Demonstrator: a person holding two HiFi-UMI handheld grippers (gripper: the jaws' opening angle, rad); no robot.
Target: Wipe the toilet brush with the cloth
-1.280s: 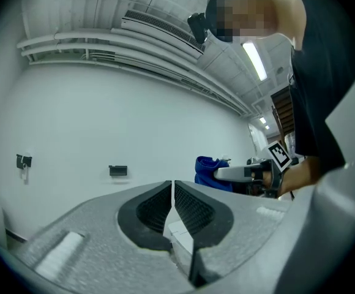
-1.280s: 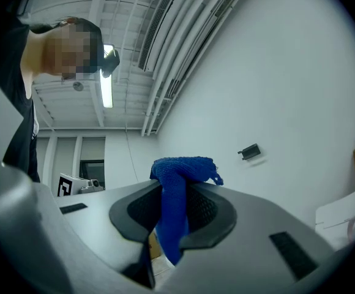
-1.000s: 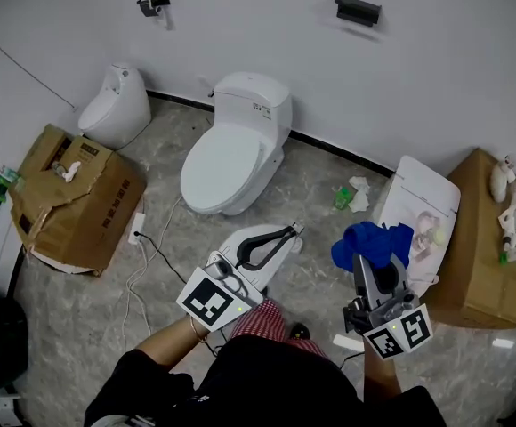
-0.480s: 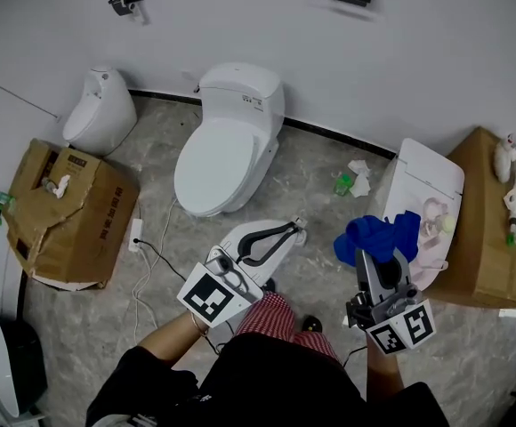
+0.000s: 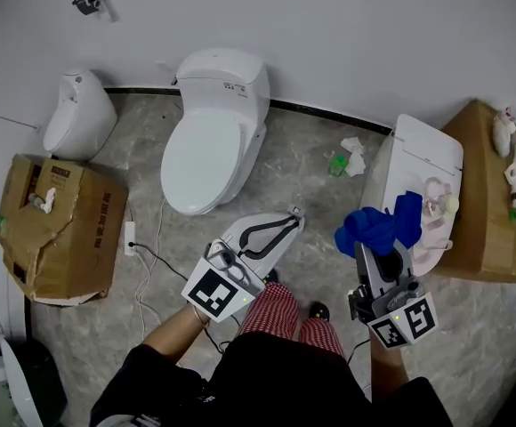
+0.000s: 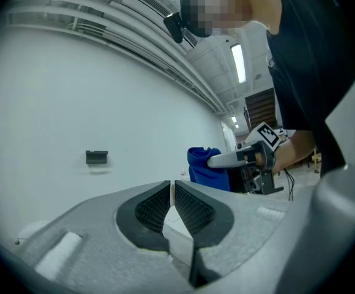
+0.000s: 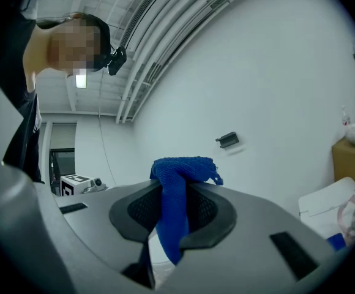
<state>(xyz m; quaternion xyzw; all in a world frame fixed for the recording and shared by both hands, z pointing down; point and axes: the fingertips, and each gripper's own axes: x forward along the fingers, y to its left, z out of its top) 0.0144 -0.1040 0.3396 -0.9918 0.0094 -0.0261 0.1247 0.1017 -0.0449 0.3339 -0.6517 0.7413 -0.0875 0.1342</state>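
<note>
Blue cloth [image 7: 180, 170] pinched in the right gripper [image 7: 176, 192]

The jaws press on the blue cloth, which bunches in a wad above them and hangs in a strip between the dark pads. Up and to the right of the cloth a dark bracket [image 7: 227, 140] is fixed to the white wall [image 7: 275, 72]; far to the cloth's right stands a cardboard box [image 7: 352, 155].

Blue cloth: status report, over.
Right gripper shut on blue knitted cloth. Left gripper shut, empty. Toilet brush not in view.

Open floor [image 5: 322, 192] beside toilet [image 5: 206, 145]
</note>
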